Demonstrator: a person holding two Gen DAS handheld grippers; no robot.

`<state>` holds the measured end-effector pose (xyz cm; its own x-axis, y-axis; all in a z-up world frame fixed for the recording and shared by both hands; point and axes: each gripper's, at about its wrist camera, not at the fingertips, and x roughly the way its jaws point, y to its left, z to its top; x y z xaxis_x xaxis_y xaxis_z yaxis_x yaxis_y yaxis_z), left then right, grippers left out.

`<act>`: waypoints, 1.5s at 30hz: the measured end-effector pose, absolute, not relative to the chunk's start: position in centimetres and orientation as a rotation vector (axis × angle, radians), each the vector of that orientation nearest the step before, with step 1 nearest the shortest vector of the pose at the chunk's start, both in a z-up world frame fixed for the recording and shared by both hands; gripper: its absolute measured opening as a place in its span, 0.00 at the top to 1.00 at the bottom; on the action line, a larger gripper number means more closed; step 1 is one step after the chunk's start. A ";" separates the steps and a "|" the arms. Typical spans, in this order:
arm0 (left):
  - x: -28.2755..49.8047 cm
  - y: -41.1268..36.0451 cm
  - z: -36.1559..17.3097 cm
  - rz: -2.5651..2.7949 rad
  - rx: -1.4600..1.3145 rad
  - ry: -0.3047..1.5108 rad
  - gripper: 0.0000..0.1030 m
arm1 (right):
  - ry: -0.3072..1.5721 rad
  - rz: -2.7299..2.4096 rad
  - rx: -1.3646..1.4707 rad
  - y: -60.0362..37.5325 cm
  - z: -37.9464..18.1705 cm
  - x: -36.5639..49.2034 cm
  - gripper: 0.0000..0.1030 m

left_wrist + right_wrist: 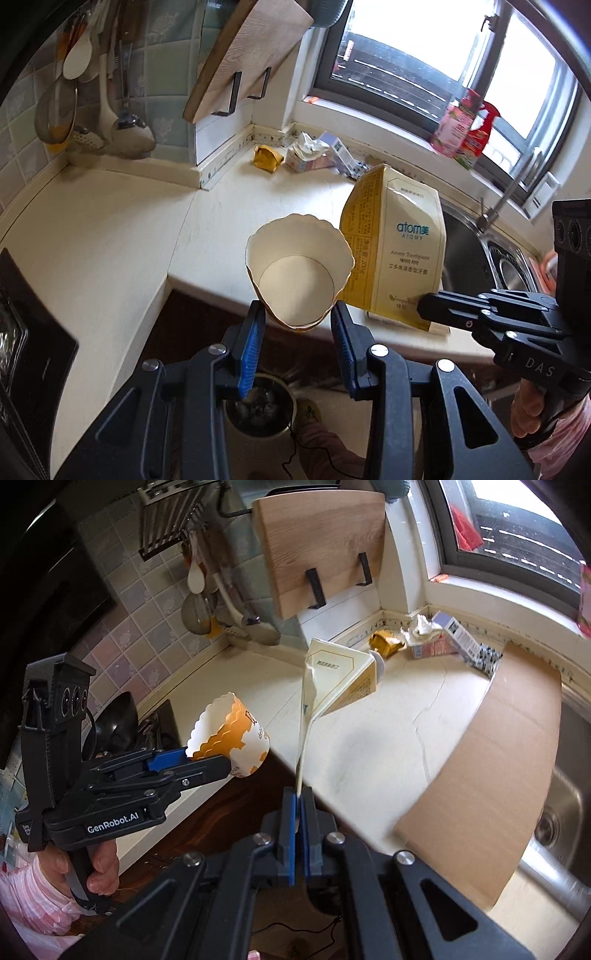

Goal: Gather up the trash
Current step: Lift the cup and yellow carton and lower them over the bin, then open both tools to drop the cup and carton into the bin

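Just past the desk [110, 229] edge, both tools are loaded up w/ trash. Left tool [298, 325] is set narrow, its blue pads clamped on the base of a scalloped paper cup [297, 269], mouth facing away from the tool. Right tool [298, 805] is pinched all the way down on the flattened end of a toothpaste box [332, 686], which sticks out ahead of it over the desk.

So imo the step here is the carry: two pieces grabbed, not dropped anywhere yet. Right below the left tool there's a round bin [260, 410] on the floor w/ dark stuff in it, prob the target. Next move needs both tools brought over that opening, tipped down, then let go. The box is long and floppy, so it should go in end first or it'll catch the rim.

Still more to get: way out in front of the tools, in the back corner, a crumpled yellow wrapper [267, 158], tissue wad [308, 146] and a small carton [341, 151].
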<state>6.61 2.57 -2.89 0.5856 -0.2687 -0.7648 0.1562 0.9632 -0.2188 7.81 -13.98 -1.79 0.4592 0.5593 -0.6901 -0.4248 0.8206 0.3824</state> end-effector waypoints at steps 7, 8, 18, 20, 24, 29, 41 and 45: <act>0.5 4.6 -5.8 -0.279 -0.113 0.996 0.66 | 0.999 0.607 0.151 -10.9 -4.5 0.9 0.98; -0.1 4.8 -6.4 -0.276 -0.112 1.012 0.66 | 1.022 0.606 0.152 -10.6 -5.1 0.3 0.98; -3.3 5.7 -17.3 -0.221 -0.130 1.229 0.66 | 1.252 0.573 0.142 -9.1 -14.9 -1.7 0.98; -3.1 5.6 -20.0 -0.200 -0.133 1.267 0.66 | 1.292 0.574 0.147 -8.8 -16.9 -1.3 0.98; -2.4 5.5 -25.5 -0.172 -0.163 1.331 0.66 | 1.380 0.573 0.145 -8.0 -22.5 -0.4 0.98; -0.7 5.7 -32.9 -0.134 -0.184 1.408 0.66 | 1.459 0.569 0.149 -7.0 -29.7 1.3 0.98; 3.5 6.1 -47.6 -0.067 -0.167 1.532 0.48 | 1.584 0.521 0.071 -4.1 -45.9 6.4 0.95; 4.7 6.2 -50.2 -0.026 -0.138 1.553 0.40 | 1.588 0.492 0.077 -4.4 -48.6 7.2 0.82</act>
<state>4.66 6.19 -50.23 0.0195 -0.1035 -0.9944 -0.0707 0.9920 -0.1046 7.18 -4.37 -48.60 -0.0911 0.3427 -0.9350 -0.2459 0.9021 0.3546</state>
